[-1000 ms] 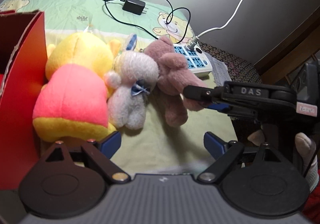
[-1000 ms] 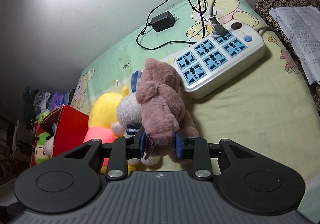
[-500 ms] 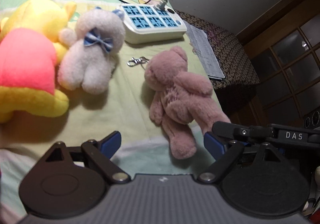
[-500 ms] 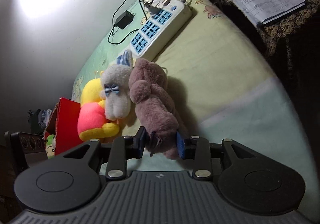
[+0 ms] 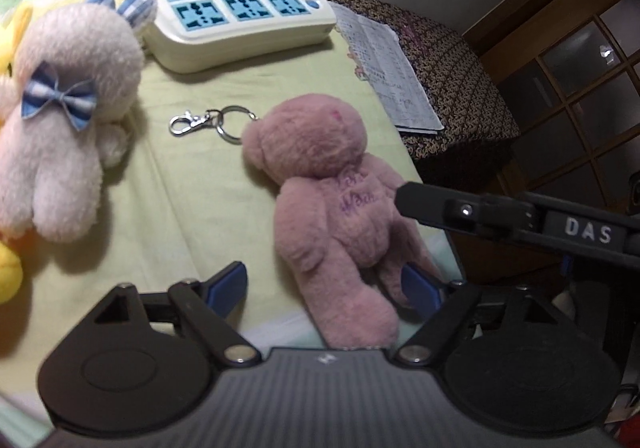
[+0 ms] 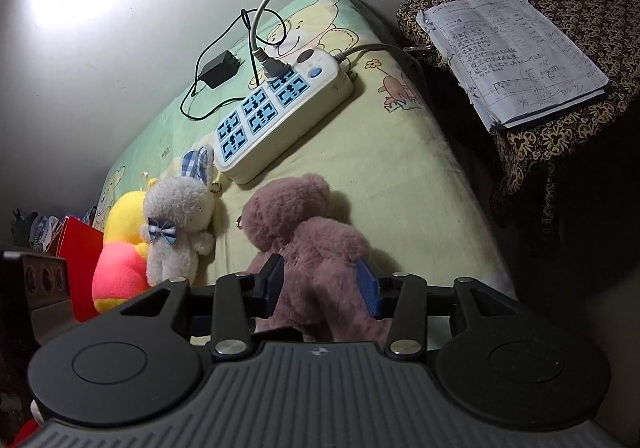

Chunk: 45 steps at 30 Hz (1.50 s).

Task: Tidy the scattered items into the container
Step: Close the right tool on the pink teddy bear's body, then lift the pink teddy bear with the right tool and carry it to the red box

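Observation:
A mauve plush bear (image 5: 332,208) with a key ring lies on the green bed sheet, near the bed's edge. My right gripper (image 6: 320,284) is shut on the bear's (image 6: 316,244) lower body. My left gripper (image 5: 324,284) is open, its jaws on either side of the bear's legs. A white plush bear (image 5: 64,120) with a blue bow lies to the left, also in the right wrist view (image 6: 176,224). A yellow and pink plush (image 6: 120,248) lies beside it. The red box (image 6: 78,256) stands at the far left.
A white power strip (image 5: 240,12) with plugged cords lies behind the toys, and a black charger (image 6: 220,66) further back. A notebook (image 6: 508,52) rests on a patterned stand to the right of the bed. The bed edge drops off at the right.
My right gripper has dragged the mauve bear away from the other toys toward the bed edge. My left gripper has swung right and closed in around the bear's legs.

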{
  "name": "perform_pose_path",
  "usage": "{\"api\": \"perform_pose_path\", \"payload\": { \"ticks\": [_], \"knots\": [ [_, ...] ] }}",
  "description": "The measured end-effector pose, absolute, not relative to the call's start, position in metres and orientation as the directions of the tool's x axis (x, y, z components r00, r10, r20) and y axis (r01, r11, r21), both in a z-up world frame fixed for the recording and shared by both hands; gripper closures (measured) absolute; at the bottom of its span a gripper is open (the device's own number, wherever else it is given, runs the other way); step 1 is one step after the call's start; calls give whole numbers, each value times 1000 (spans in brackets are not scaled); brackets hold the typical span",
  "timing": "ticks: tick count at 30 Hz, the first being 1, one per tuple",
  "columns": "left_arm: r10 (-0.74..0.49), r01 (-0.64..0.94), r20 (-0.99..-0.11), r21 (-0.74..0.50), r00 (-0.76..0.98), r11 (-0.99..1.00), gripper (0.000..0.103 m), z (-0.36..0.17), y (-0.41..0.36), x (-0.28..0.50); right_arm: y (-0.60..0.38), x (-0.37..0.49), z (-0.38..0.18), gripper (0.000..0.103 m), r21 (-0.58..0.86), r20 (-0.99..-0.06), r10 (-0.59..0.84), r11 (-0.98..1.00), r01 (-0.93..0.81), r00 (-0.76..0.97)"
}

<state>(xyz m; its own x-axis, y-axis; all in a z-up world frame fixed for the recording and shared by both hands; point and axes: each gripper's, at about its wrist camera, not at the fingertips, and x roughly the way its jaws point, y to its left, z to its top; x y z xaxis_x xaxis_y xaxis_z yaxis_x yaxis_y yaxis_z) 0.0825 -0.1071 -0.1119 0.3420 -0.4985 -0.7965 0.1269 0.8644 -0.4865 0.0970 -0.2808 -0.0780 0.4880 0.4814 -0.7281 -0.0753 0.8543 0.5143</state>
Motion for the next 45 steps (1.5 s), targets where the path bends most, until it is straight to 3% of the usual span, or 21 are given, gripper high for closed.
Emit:
{"api": "perform_pose_path", "payload": {
  "ticks": [12, 30, 45],
  "knots": [
    [-434, 218, -830, -379, 349, 899, 25, -106, -145, 94, -288, 108, -98, 53, 583, -722, 548, 811, -55, 423],
    [-391, 247, -859, -321, 329, 914, 28, -100, -144, 73, -284, 66, -100, 58, 618, -707, 552, 786, 6, 443],
    [-345, 251, -871, -268, 350, 930, 28, -90, -121, 32, -251, 30, -90, 60, 607, -708, 569, 793, -52, 417]
  ]
}}
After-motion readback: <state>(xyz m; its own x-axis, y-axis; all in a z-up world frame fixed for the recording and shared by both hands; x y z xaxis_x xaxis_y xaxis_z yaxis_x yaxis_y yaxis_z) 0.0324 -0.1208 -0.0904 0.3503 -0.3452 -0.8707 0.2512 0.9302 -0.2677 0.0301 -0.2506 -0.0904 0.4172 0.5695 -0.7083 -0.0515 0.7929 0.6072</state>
